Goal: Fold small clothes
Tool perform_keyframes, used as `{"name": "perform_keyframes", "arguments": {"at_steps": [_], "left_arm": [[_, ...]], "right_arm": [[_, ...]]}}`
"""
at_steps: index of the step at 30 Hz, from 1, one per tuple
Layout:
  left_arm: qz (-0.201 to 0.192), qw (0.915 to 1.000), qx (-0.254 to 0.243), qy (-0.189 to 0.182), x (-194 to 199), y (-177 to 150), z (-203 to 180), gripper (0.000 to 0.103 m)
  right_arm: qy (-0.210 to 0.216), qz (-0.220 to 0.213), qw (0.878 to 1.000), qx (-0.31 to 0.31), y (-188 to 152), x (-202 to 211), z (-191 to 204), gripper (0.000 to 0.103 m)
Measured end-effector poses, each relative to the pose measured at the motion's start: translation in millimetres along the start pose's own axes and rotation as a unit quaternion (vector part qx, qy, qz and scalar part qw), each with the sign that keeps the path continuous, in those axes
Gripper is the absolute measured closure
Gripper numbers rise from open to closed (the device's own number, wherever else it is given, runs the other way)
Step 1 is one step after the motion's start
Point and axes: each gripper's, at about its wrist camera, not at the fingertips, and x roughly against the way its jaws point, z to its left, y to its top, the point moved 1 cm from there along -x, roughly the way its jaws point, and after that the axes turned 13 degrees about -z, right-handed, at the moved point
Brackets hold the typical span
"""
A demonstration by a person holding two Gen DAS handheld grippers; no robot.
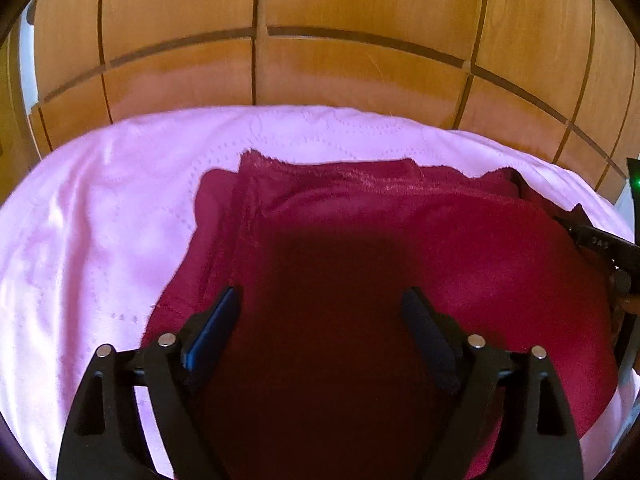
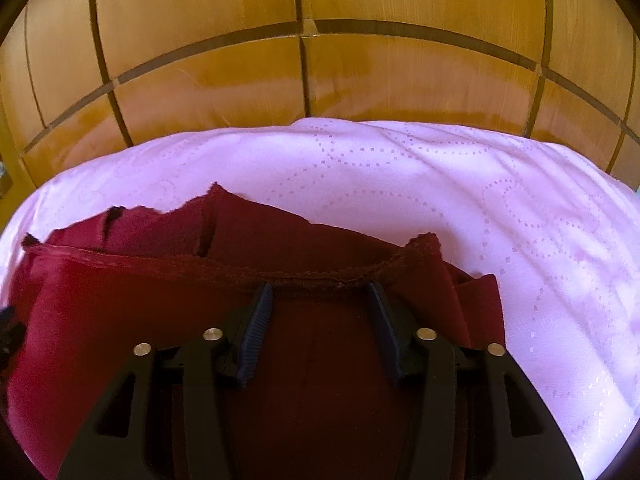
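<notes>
Garment [image 1: 400,240], dark red, lies folded in layers on pink quilted cover [image 1: 100,220], wooden panelled wall [image 1: 320,40] behind. Left gripper [image 1: 322,300] hovers over garment, jaws spread wide, holding nothing. Right gripper [image 2: 320,292] sits above stitched hem [image 2: 312,278], jaws apart, tips near hem; contact with cloth unclear. Garment's far edge ragged, layers uneven.

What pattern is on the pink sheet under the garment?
Dotted curving lines across the pale pink bed sheet, clearest in the right wrist view.
</notes>
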Motion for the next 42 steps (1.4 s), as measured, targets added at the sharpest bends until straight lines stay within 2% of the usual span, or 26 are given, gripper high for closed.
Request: {"name": "perform_keyframes", "arguments": {"at_steps": [2,5,8,11,14,17,20,22,23,24,26,28,29,30,32,35,37,38,39,42], "left_arm": [[0.003,1.0000,0.003,-0.007,-2,0,1,0.014],[0.001,1.0000,0.000,-0.010,-1,0,-1,0.014],[-0.005,1.0000,-0.003,-0.008,10,3,-7,0.015],[-0.015,0.9993,0.005,-0.035,24,3,-14,0.016],[-0.010,0.9996,-0.012,-0.025,22,-2,-20,0.019],[0.001,0.9997,-0.012,-0.021,11,-8,-16,0.017],[0.002,0.9997,-0.019,-0.018,12,-7,-18,0.017],[-0.001,0.9996,-0.022,-0.019,18,-6,-19,0.018],[-0.004,0.9996,-0.016,-0.024,25,-4,-18,0.018],[-0.007,0.9995,-0.007,-0.031,31,-4,-16,0.019],[-0.015,0.9978,0.018,-0.063,49,-6,-14,0.021],[-0.023,0.9964,0.024,-0.078,63,-10,-17,0.033],[-0.023,0.9957,0.023,-0.087,70,-15,-21,0.045],[-0.021,0.9946,0.024,-0.099,75,-19,-24,0.053],[-0.017,0.9926,0.027,-0.117,82,-26,-30,0.057],[-0.017,0.9886,0.025,-0.147,89,-33,-42,0.062],[-0.012,0.9869,0.014,-0.160,88,-36,-52,0.064],[-0.007,0.9864,0.009,-0.164,86,-37,-55,0.070],[-0.002,0.9864,0.006,-0.164,84,-39,-57,0.075],[0.026,0.9876,0.009,-0.154,70,-47,-60,0.079]], "right_arm": [[0.013,-0.008,1.000,-0.008,3,12,-2,0.043],[0.012,-0.039,0.998,-0.048,0,53,-6,0.043],[0.034,-0.041,0.996,-0.077,-13,82,-7,0.043],[0.050,-0.034,0.996,-0.065,-23,96,-3,0.051],[0.035,-0.018,0.997,-0.062,-30,91,-4,0.051],[0.006,0.010,0.996,-0.088,-44,70,-18,0.059],[0.004,-0.009,0.995,-0.095,-45,68,-22,0.059],[0.006,-0.022,0.993,-0.115,-44,79,-22,0.058],[0.011,-0.031,0.990,-0.135,-44,87,-25,0.051],[0.018,-0.045,0.985,-0.168,-47,101,-30,0.044],[0.023,-0.066,0.973,-0.218,-56,127,-41,0.043],[0.023,-0.070,0.965,-0.252,-65,145,-52,0.043],[0.024,-0.069,0.960,-0.271,-72,153,-58,0.043],[0.031,-0.062,0.950,-0.304,-83,163,-66,0.043],[0.048,-0.053,0.934,-0.349,-99,174,-75,0.043],[0.058,-0.032,0.920,-0.386,-122,186,-77,0.043],[0.063,-0.025,0.916,-0.395,-130,191,-76,0.043],[0.067,-0.021,0.914,-0.399,-133,191,-76,0.043],[0.069,-0.016,0.913,-0.401,-137,188,-75,0.043],[0.085,-0.010,0.910,-0.405,-137,180,-70,0.043]]}}
